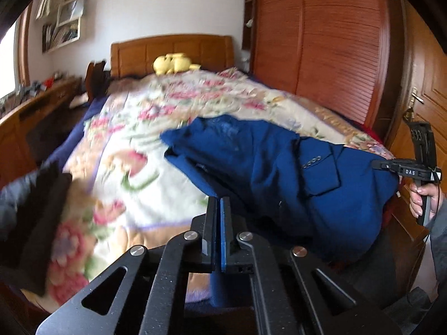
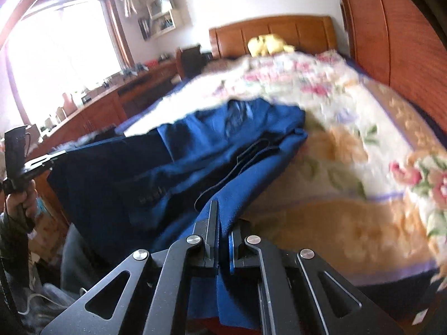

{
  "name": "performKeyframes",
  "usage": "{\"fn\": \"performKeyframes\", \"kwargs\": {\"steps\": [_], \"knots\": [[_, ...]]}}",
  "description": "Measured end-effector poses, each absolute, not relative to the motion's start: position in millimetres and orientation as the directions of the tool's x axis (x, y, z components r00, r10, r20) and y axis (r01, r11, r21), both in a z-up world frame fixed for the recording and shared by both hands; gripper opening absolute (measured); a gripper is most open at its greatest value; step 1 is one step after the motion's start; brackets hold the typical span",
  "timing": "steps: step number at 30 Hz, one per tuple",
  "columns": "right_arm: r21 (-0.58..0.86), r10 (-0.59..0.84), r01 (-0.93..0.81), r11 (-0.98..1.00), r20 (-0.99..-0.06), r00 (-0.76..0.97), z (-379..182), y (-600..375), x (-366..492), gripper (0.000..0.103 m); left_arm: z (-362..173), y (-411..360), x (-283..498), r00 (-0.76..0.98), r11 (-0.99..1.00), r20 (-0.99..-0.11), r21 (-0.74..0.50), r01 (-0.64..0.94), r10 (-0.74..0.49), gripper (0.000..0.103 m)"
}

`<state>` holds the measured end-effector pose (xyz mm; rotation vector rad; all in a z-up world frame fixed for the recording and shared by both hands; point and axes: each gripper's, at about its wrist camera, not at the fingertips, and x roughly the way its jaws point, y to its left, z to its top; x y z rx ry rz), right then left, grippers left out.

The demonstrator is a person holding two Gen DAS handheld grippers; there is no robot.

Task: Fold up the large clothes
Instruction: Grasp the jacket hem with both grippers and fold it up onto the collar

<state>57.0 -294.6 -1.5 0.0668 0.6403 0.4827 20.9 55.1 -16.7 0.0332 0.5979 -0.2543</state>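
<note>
Clamped fingers of the left hand-held gripper (image 1: 219, 209) fill the bottom of the left wrist view, closed tight on a thin edge of the blue jacket (image 1: 268, 167), with blue cloth running down between them. That jacket lies bunched near the foot edge of the bed (image 1: 125, 150), toward its right side, on the floral blanket; one sleeve with a row of buttons rests on top. At the far right, the person's right hand (image 1: 424, 198) grips its own handle upright, beyond the jacket's far end. With only a narrow strip pinched, I judge the cloth could slip free if it is pulled hard.

Closest in the right wrist view, the right hand-held gripper (image 2: 219, 217) is likewise shut on a fold of the jacket (image 2: 195, 153), fabric hanging below the fingers. At the left edge the left hand (image 2: 19, 198) holds its handle upright, level with the jacket's other end, so the garment spans both grips. It sags in loose layers between them; uneven lifting would likely let those layers shift and spoil the fold, or drag the blanket along.
</note>
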Motion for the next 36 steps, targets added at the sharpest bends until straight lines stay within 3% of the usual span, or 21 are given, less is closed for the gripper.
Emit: {"fn": "performKeyframes", "kwargs": {"steps": [13,19,32,36], "knots": [[0.201,0.527,-0.487,0.850,-0.337,0.780,72,-333,-22,0.004,68,54,-9,0.862,0.946,-0.393,-0.071,0.317,-0.319,0.002],[0.186,0.534,-0.501,0.845,-0.250,0.807,99,-360,-27,0.004,97,52,23,0.881,0.947,-0.358,-0.034,0.320,-0.310,0.002],[0.126,0.283,-0.254,0.959,-0.424,0.860,88,-337,234,0.004,72,73,243,0.868,0.992,-0.494,0.080,0.099,-0.047,0.002],[0.089,0.169,-0.144,0.986,-0.562,0.810,48,-321,285,0.007,39,80,273,0.821,0.994,-0.569,0.053,0.100,-0.052,0.007]]}}
